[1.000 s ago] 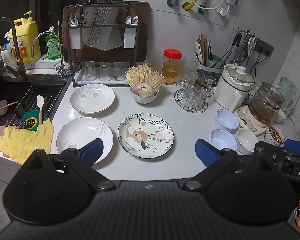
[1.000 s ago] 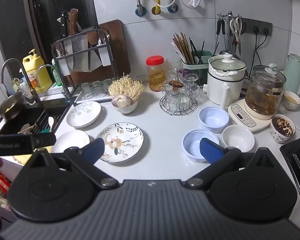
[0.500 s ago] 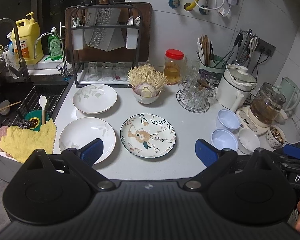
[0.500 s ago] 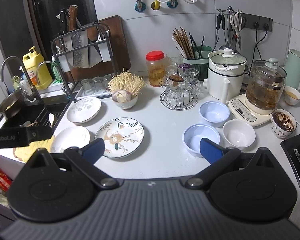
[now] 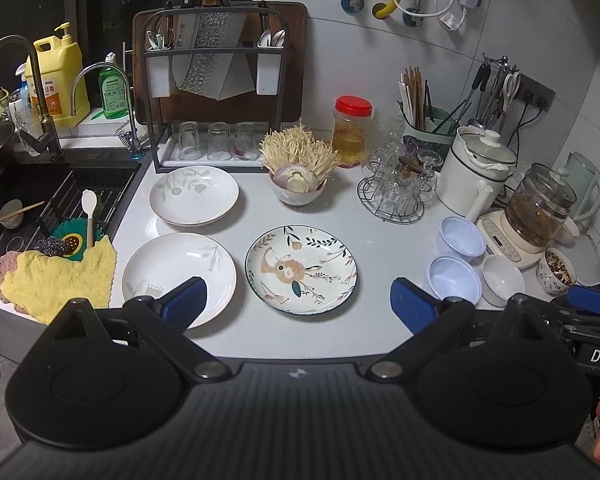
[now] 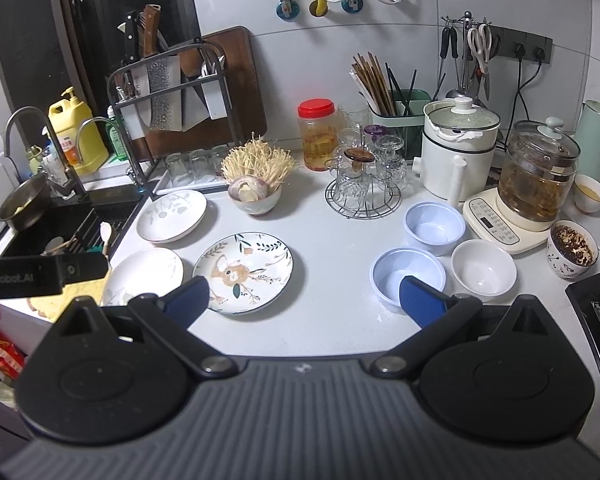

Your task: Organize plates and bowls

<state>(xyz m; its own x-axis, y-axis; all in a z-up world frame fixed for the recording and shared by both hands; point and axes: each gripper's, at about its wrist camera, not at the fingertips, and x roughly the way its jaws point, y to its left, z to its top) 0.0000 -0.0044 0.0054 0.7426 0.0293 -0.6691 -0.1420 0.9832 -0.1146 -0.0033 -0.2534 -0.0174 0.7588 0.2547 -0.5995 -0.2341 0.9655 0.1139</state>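
Three plates lie on the white counter: a floral plate (image 5: 301, 269) in the middle, a plain white plate (image 5: 179, 273) to its left, and a leaf-print plate (image 5: 193, 196) behind that. To the right stand two pale blue bowls (image 5: 454, 278) (image 5: 461, 238) and a white bowl (image 5: 502, 279). My left gripper (image 5: 298, 307) is open and empty, held above the counter's front edge before the floral plate. My right gripper (image 6: 304, 296) is open and empty, between the floral plate (image 6: 243, 272) and the near blue bowl (image 6: 407, 275).
A bowl of enoki mushrooms (image 5: 298, 184), a glass rack (image 5: 398, 190), a red-lidded jar (image 5: 352, 132), a white cooker (image 5: 480, 168) and a tea kettle (image 5: 540, 210) crowd the back. A knife rack (image 5: 212, 80) stands behind the plates. The sink (image 5: 40, 204) and yellow cloth (image 5: 56, 280) are left.
Both grippers have drifted slightly back and up, so the counter looks a little farther away. Nothing on the counter has moved.
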